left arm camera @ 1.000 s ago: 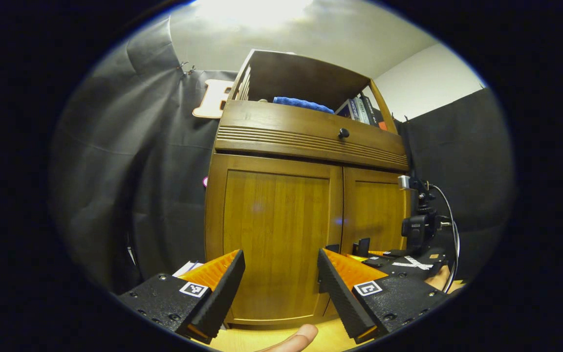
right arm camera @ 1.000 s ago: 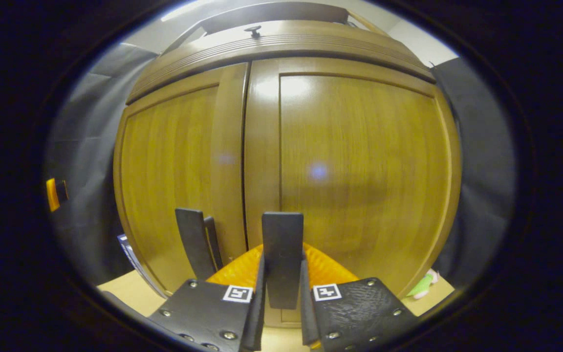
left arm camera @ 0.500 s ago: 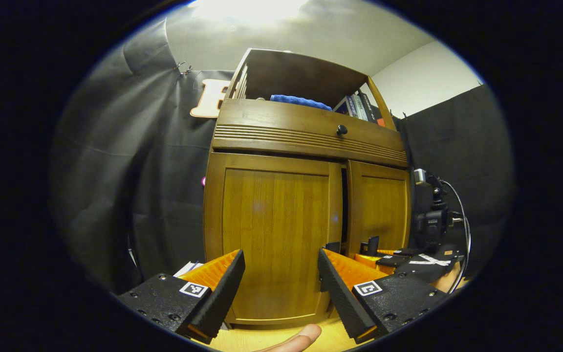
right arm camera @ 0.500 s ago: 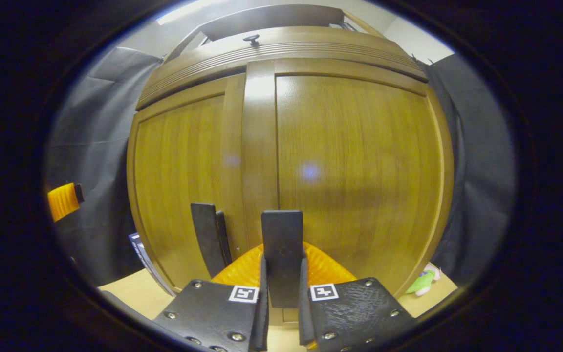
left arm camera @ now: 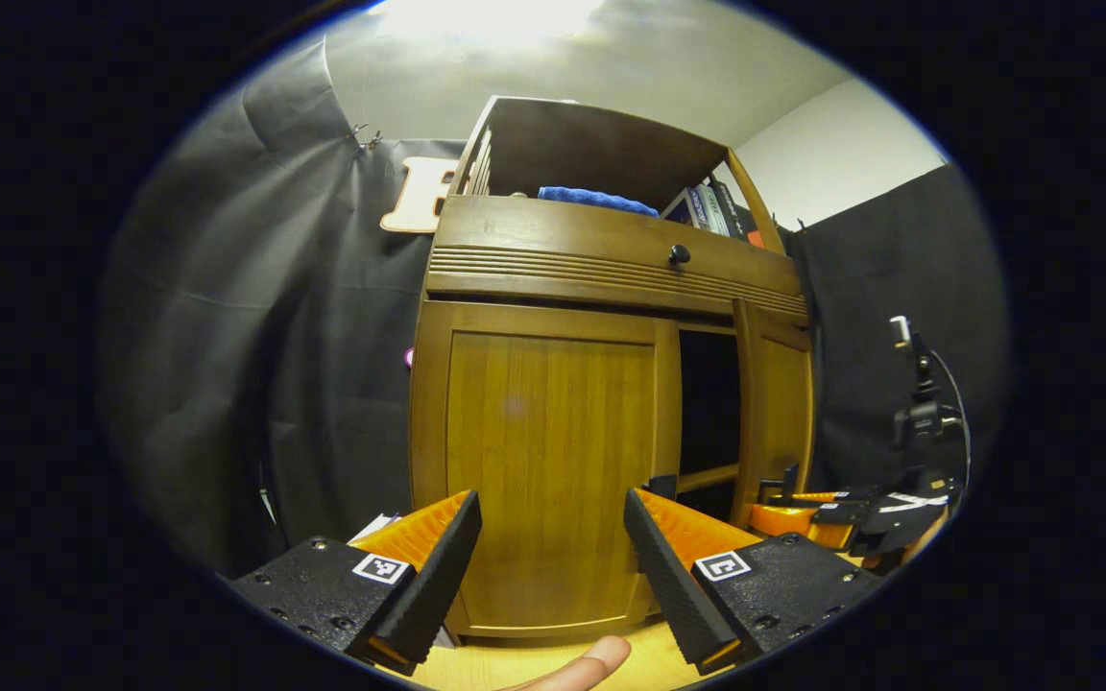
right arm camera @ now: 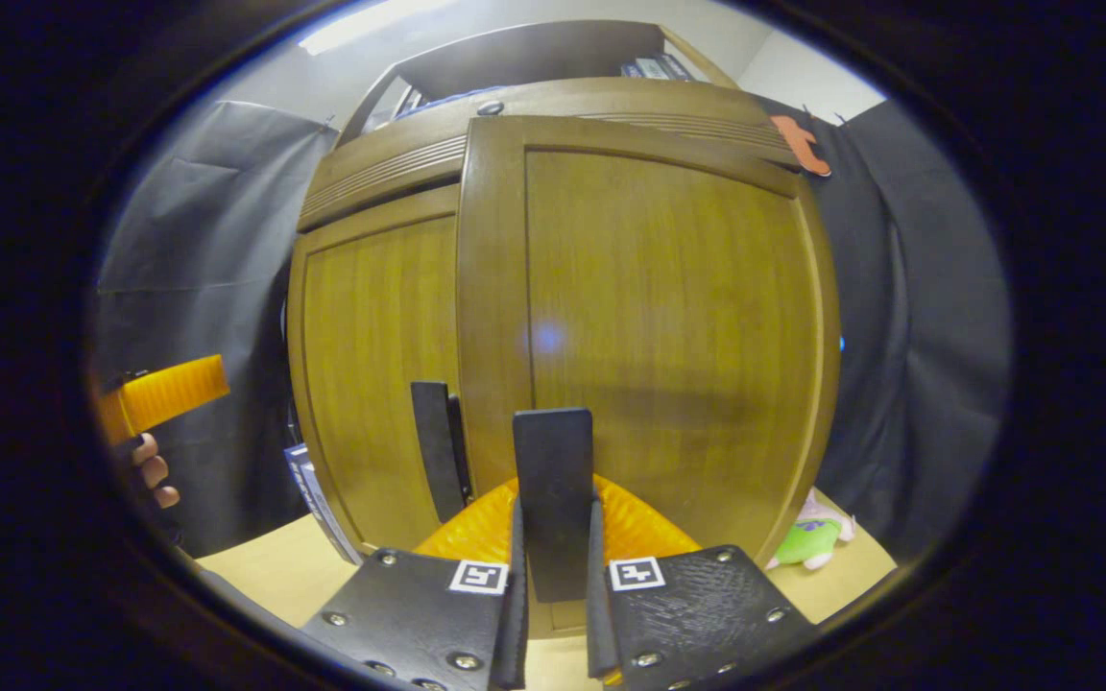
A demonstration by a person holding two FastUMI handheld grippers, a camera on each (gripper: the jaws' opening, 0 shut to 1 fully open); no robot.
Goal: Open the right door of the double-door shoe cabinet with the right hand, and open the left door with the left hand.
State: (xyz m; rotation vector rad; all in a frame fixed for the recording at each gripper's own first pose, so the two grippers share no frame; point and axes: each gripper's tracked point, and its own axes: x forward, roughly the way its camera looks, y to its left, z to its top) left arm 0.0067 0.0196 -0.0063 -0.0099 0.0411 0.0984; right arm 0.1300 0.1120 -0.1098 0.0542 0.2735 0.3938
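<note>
Two doors front the wooden shoe cabinet (left arm camera: 611,384), which stands on a pale, smooth wooden floor (right arm camera: 265,566) against black cloth walls (left arm camera: 255,365), with a white ceiling and a bright lamp overhead. The left door (left arm camera: 548,470) sits flush in its frame, a flat panel of glossy golden-brown wood with vertical grain inside a darker raised border. The right door (left arm camera: 774,403) stands swung out from the cabinet, and a dark gap shows between the two doors with a shelf edge inside it. Above the doors runs a ribbed band with a small round black knob (left arm camera: 679,254). On the open top shelf lie a folded blue cloth (left arm camera: 596,200) and a row of upright books (left arm camera: 711,209).

The left gripper (left arm camera: 553,552) hangs before the left door with its ridged black pads spread wide, touching nothing. The right gripper (right arm camera: 553,537) has its fingers pressed on a flat black tab (right arm camera: 553,499) at the inner edge of the right door. A green and pink plush toy (right arm camera: 807,542) lies on the floor by the cabinet's right corner.
</note>
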